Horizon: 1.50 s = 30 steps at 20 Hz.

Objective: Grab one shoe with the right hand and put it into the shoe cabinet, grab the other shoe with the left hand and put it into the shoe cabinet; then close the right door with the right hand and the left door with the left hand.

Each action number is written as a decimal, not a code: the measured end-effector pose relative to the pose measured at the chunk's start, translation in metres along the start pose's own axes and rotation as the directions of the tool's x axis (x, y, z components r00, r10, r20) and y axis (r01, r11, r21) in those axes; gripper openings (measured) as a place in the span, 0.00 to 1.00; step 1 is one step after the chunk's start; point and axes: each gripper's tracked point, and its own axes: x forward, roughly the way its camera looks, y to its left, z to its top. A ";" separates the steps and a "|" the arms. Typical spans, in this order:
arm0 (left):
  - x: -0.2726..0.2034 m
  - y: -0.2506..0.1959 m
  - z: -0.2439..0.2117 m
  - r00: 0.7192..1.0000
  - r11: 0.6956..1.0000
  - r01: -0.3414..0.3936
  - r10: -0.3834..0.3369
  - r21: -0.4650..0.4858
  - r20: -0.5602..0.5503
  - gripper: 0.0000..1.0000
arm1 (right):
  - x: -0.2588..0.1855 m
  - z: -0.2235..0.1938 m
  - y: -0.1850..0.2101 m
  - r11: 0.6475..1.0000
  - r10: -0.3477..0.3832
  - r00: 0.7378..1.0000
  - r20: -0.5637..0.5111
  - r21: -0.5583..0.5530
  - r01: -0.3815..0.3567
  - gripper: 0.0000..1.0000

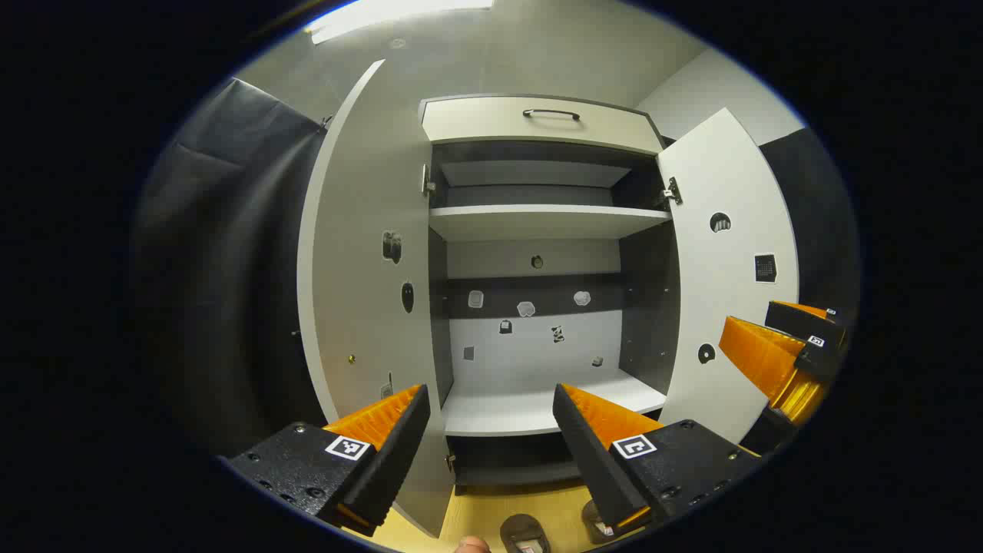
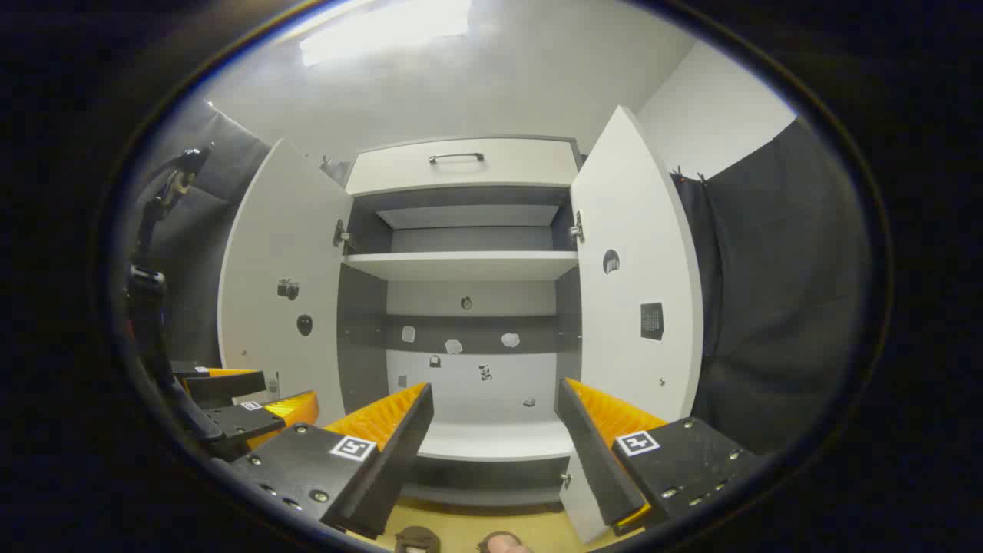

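Shoes (image 1: 524, 532) sit on the floor just below both grippers, before the open shoe cabinet (image 1: 537, 223); right gripper (image 2: 495, 430) and left gripper (image 1: 488, 430) gape wide, holding nothing.

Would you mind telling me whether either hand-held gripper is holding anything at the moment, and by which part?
Nothing is held. The left hand-held gripper and the right hand-held gripper are both open, with only the white open-doored shoe cabinet beyond them.

2 shoes (image 1: 525, 531) on floor (image 1: 476, 511) before open shoe cabinet (image 1: 537, 223)
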 end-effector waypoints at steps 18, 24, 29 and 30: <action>-0.002 0.028 -0.004 0.998 0.998 -0.060 0.060 0.012 -0.011 0.99 | -0.043 -0.235 0.021 0.995 0.081 0.919 -0.387 0.081 -0.053 0.98; -0.005 0.036 -0.010 0.995 0.996 -0.091 0.091 0.025 -0.027 0.99 | -0.072 -0.375 0.018 0.995 0.091 0.781 -0.618 0.080 -0.053 0.98; -0.008 0.040 -0.017 0.993 0.994 -0.109 0.111 0.030 -0.048 0.98 | -0.098 -0.466 0.023 0.995 0.098 0.638 -0.764 0.071 -0.068 0.99; -0.009 0.041 -0.017 0.992 0.993 -0.111 0.113 0.032 -0.049 0.99 | -0.100 -0.481 0.021 0.996 0.090 0.616 -0.783 0.063 -0.066 0.99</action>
